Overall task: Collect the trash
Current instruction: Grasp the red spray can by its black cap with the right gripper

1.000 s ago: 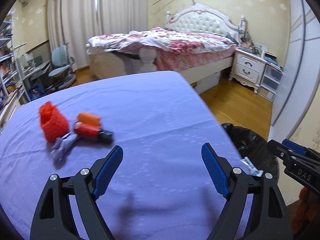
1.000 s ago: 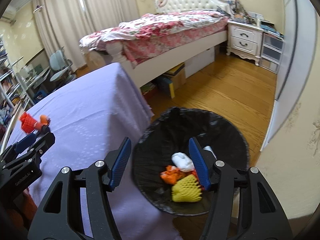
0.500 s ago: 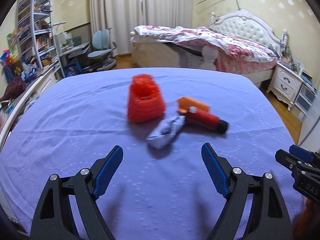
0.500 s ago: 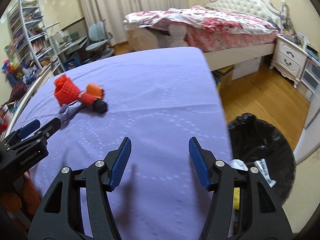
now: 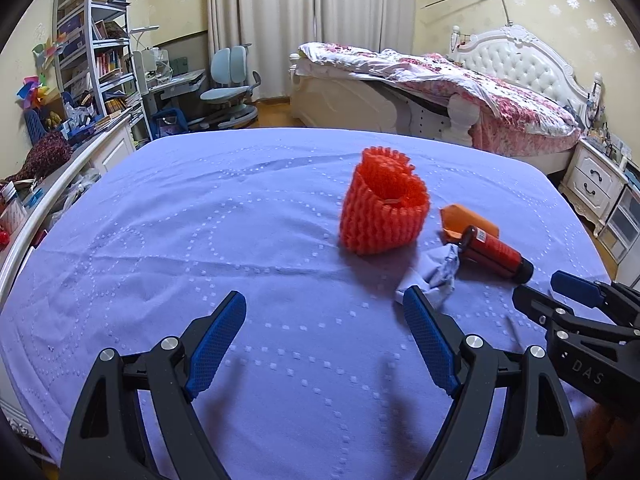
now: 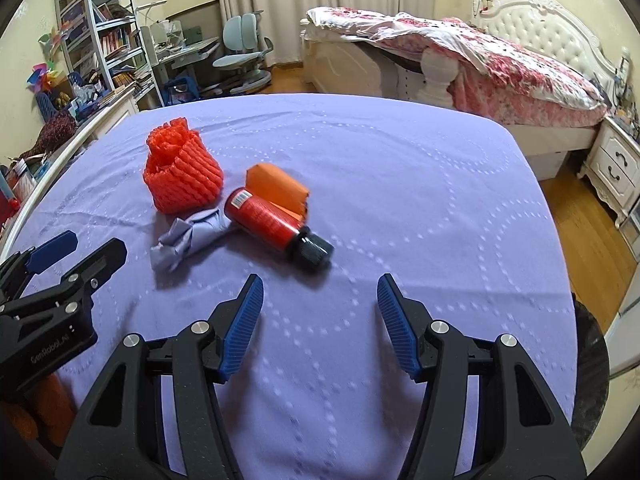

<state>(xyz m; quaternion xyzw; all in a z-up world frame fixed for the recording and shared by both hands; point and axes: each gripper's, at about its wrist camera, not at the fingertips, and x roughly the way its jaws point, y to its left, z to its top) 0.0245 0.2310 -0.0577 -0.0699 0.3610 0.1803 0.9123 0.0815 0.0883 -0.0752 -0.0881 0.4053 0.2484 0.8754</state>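
On the purple tablecloth (image 6: 400, 184) lie an orange foam net sleeve (image 5: 382, 210) (image 6: 182, 178), a red bottle with a black cap (image 5: 494, 254) (image 6: 276, 226), an orange wrapper (image 5: 468, 220) (image 6: 278, 190) behind it, and a crumpled pale wipe (image 5: 434, 274) (image 6: 188, 242). My left gripper (image 5: 324, 338) is open and empty, short of the items and left of them. My right gripper (image 6: 320, 322) is open and empty, just short of the bottle's cap. The black trash bin's rim (image 6: 592, 376) shows at the table's right edge.
A bed (image 5: 460, 92) stands beyond the table. A desk with a blue chair (image 5: 230, 92) and bookshelves (image 5: 92, 52) are at the back left. A white nightstand (image 5: 592, 184) is on the right. The other gripper shows at each view's side (image 5: 580, 320) (image 6: 52, 280).
Both grippers swung left from the bin towards the trash on the table. The right one, earlier open over the bin, now faces the bottle. Both stayed open.
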